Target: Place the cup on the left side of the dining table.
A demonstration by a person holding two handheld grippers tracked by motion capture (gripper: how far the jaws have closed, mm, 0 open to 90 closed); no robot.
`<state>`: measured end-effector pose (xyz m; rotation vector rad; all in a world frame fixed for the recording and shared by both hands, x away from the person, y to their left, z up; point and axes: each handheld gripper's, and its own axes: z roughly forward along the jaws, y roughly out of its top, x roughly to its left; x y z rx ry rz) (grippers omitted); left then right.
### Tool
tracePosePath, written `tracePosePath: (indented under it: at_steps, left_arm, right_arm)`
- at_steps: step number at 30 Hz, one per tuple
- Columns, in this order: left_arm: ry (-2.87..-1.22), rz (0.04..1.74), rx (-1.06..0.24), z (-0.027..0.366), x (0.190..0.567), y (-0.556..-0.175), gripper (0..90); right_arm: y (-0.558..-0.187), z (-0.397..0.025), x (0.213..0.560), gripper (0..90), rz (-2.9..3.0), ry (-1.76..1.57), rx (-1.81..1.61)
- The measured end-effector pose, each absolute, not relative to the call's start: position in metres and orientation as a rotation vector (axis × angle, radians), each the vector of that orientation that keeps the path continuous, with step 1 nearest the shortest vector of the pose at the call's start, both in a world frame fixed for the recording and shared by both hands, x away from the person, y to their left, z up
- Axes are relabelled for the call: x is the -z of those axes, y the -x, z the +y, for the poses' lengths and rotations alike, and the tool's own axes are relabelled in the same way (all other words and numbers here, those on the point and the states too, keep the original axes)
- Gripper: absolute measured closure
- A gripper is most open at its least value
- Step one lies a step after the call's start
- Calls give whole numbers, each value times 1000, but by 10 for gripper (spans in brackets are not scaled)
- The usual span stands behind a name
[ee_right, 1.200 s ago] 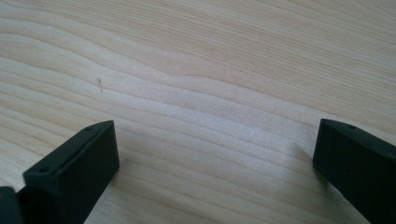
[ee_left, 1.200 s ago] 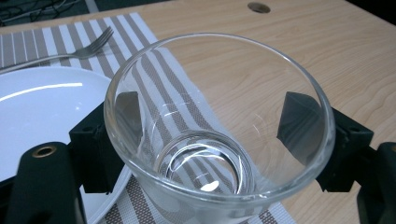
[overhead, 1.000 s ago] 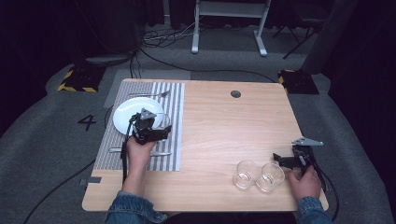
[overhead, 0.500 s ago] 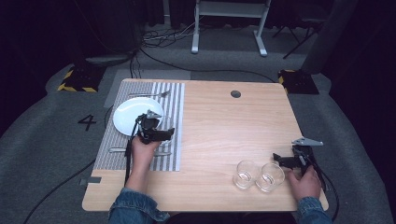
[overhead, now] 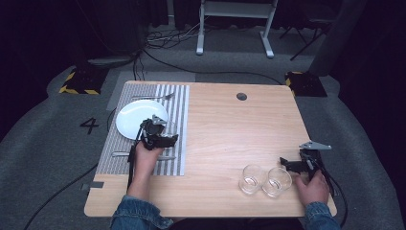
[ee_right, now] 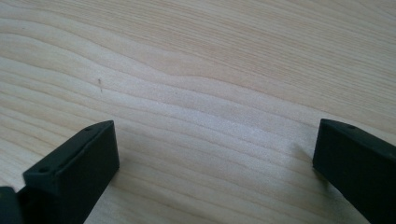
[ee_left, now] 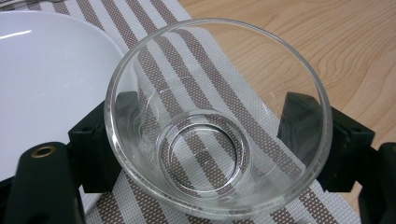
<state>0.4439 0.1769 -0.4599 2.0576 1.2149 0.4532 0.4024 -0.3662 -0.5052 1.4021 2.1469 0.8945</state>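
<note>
Grey carpet with a painted number four surrounds the wooden counter, and dark cables run across the floor behind it. On the counter's left part lies a striped placemat with a white plate on it, a fork beyond the plate and another piece of cutlery near the mat's front edge.

The left gripper sits over the mat just right of the plate, pinching a clear glass: in the left gripper view one black jaw presses each side of the glass wall, and the stripes show through its base. The glass stands just beside the plate's rim, over the mat; whether its base touches the mat cannot be told. Compared with a second ago, this gripper and its glass have shifted slightly to the right and toward the person, off the plate's edge and onto the striped cloth.

The right gripper rests near the counter's front right corner, its jaws spread wide over bare wood, as the right gripper view shows. Two more glasses stand side by side just left of it, untouched. This hand and both glasses lie as they did in the earlier pictures.
</note>
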Motion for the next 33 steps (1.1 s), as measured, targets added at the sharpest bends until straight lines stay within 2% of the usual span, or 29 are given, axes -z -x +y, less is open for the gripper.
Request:
tracePosePath:
  at_steps: [4,14,33]
  left_arm:
    - [-2060,1219,-480,175,457,-442,181]
    - [-1943,1210,-493,181,441,-433,159]
    - [-1971,1140,-541,195,415,-381,157]
  right_arm:
    - [-402,-366,505,7,2147,-1402,-894]
    - [-403,-366,505,7,2146,-1401,-894]
    - [-403,-366,505,6,2146,-1401,-894]
